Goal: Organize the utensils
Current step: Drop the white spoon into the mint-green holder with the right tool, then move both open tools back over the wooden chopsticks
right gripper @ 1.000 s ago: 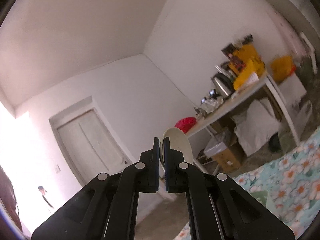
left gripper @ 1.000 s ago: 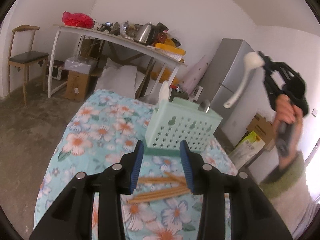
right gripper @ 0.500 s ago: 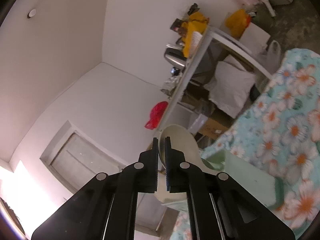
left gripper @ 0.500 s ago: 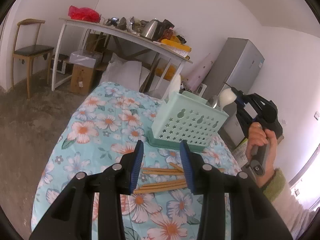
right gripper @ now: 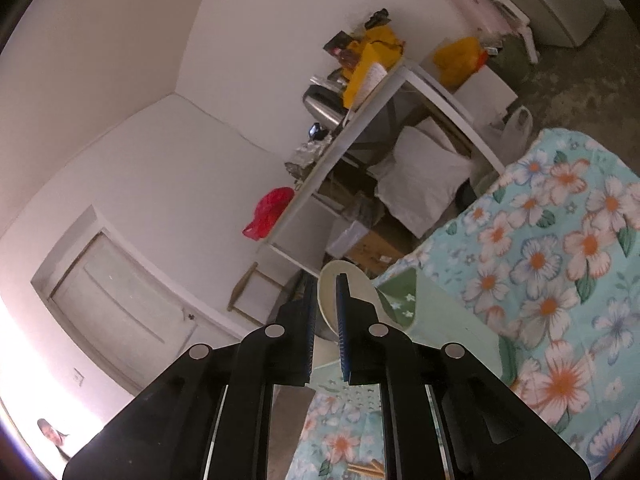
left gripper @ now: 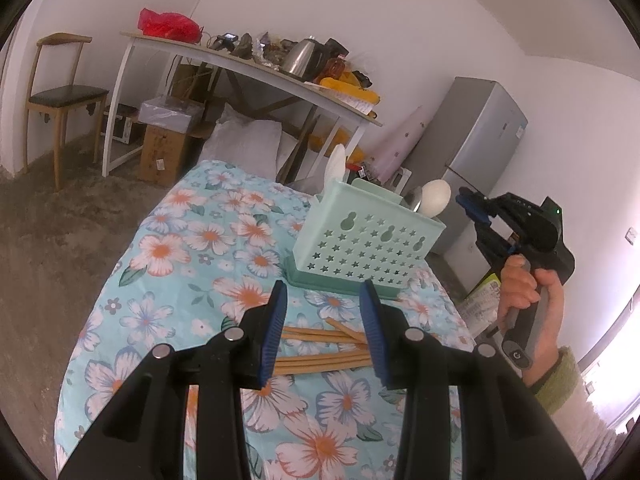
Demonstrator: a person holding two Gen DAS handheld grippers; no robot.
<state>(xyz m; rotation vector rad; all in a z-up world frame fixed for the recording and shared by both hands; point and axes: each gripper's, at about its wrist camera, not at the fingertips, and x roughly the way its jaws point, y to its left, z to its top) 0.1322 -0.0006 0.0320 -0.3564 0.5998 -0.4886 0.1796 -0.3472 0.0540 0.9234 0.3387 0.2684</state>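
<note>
Over the holder (left gripper: 362, 246), right gripper (right gripper: 325, 312) fingers opening off the spoon (right gripper: 330, 298).

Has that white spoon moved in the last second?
Yes. The white spoon has come down from high beside the grey fridge into the green caddy; the right gripper is opening its jaws beside it.

Both wrist views face the caddy (left gripper: 366, 240), sharing it.

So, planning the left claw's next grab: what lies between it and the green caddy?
Wooden chopsticks on the cloth, seen in the left wrist view.
</note>
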